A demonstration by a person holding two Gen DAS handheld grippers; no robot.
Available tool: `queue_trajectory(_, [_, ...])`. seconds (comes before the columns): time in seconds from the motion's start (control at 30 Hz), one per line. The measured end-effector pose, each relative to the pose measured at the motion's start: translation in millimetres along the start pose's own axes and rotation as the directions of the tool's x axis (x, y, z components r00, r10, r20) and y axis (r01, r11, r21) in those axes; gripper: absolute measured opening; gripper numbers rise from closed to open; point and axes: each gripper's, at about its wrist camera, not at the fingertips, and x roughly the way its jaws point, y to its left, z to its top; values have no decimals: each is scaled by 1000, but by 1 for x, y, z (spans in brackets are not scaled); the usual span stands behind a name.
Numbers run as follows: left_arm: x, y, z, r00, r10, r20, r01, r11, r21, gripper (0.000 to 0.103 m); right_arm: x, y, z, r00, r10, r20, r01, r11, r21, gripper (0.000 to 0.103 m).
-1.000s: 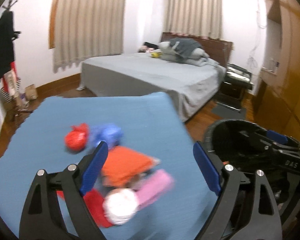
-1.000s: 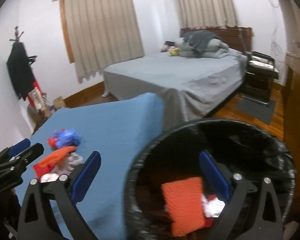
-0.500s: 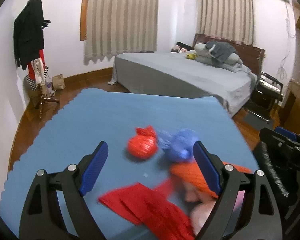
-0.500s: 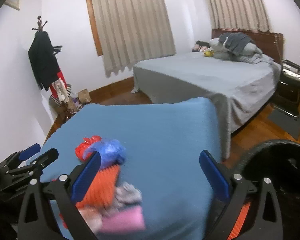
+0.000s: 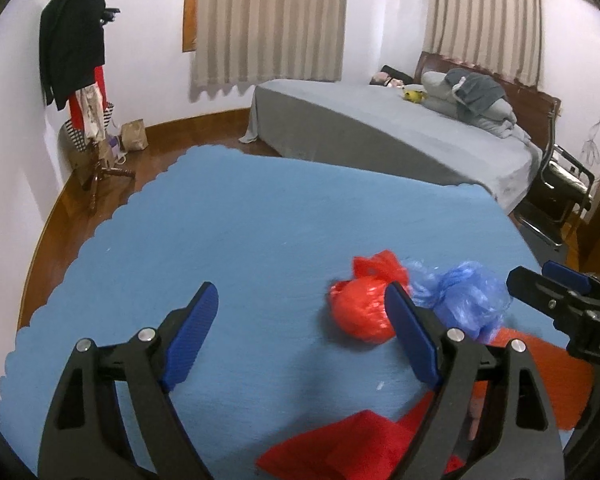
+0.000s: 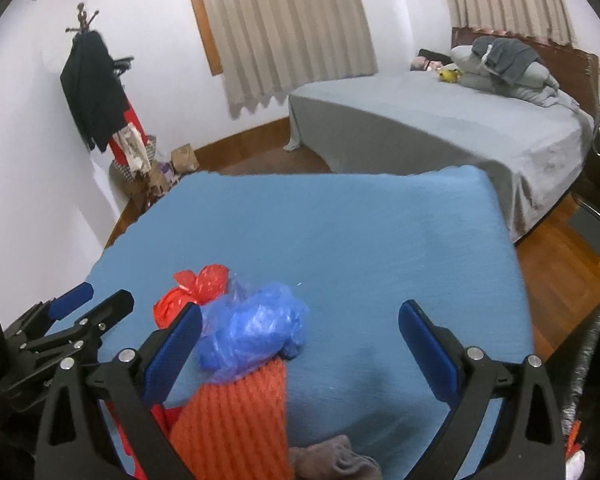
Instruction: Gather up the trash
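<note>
A pile of trash lies on the blue-covered table (image 5: 260,220). It holds a knotted red plastic bag (image 5: 360,312), a crumpled blue plastic bag (image 5: 468,300), an orange ribbed piece (image 6: 236,412) and a flat red sheet (image 5: 352,448). My left gripper (image 5: 304,344) is open and empty, its right finger just in front of the red bag. My right gripper (image 6: 300,344) is open and empty, hovering over the blue bag (image 6: 252,332) and the orange piece. A brownish cloth (image 6: 332,464) lies at the bottom of the right wrist view.
The black rim of a bin (image 6: 588,360) shows at the right edge of the right wrist view. Beyond the table stand a grey bed (image 5: 400,136), a coat stand with clothes (image 5: 80,80) and a dark chair (image 5: 560,184). Wooden floor surrounds the table.
Both grippers have swung left, from the bin back over the table. The bin has slid out of the right wrist view to its edge; the trash pile now sits under the right gripper.
</note>
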Motion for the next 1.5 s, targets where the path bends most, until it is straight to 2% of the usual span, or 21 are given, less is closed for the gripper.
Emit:
queue_trajectory(0.13, [3, 9, -4, 1000, 7, -15, -7, 1000, -6, 82, 13, 10, -3, 999, 18, -47, -20, 999, -37, 91])
queue_trajectory(0.2, [6, 12, -4, 1000, 10, -21, -11, 1000, -6, 82, 20, 14, -6, 997, 37, -71, -41, 998, -56, 83])
queue_trajectory(0.27, [8, 14, -5, 1000, 11, -25, -11, 1000, -7, 82, 24, 17, -9, 993, 70, -94, -77, 995, -69, 68])
queue_trajectory(0.3, [9, 15, -5, 1000, 10, -27, -10, 1000, -10, 82, 26, 18, -9, 991, 87, -101, -94, 993, -70, 65])
queue_trajectory(0.33, [10, 15, -5, 1000, 9, -28, -10, 1000, -11, 82, 26, 18, -10, 990, 98, -101, -105, 992, -69, 58])
queue_trajectory(0.37, [11, 16, -5, 1000, 10, -28, -10, 1000, -11, 82, 26, 19, -10, 987, 121, -103, -129, 989, -72, 46])
queue_trajectory(0.53, [12, 16, -5, 1000, 4, -30, -4, 1000, -8, 82, 21, 15, -9, 984, 149, -101, -157, 984, -79, 32])
queue_trajectory(0.73, [16, 1, -1, 999, -31, -35, 32, 999, 8, 82, 10, -8, -6, 991, 112, -68, -114, 993, -21, 30])
queue_trajectory(0.9, [30, -15, 2, 996, -64, -58, 65, 997, 28, 81, 4, -38, -4, 998, 44, -54, -43, 999, 20, 30])
queue_trajectory(1.17, [56, -30, -8, 981, -121, -152, 127, 992, 26, 65, 1, -52, -2, 999, 6, -43, -6, 1000, 21, 30])
queue_trajectory(1.23, [62, -31, -9, 973, -147, -179, 155, 988, 28, 45, 1, -51, -2, 999, 4, -42, -3, 1000, 20, 30])
queue_trajectory(1.3, [62, -32, -9, 968, -173, -182, 181, 983, 27, 36, -1, -49, -4, 999, 8, -41, -7, 1000, 18, 30])
queue_trajectory(1.4, [57, -28, -7, 970, -181, -163, 187, 982, 23, 33, -4, -50, -4, 999, 16, -31, -15, 1000, 23, 30])
queue_trajectory(1.47, [46, -25, -4, 974, -180, -134, 184, 983, 20, 33, -9, -52, -4, 999, 23, -22, -22, 999, 29, 21])
queue_trajectory(1.5, [41, -24, -1, 976, -181, -123, 184, 983, 17, 33, -11, -53, -5, 1000, 23, -19, -23, 999, 31, 21])
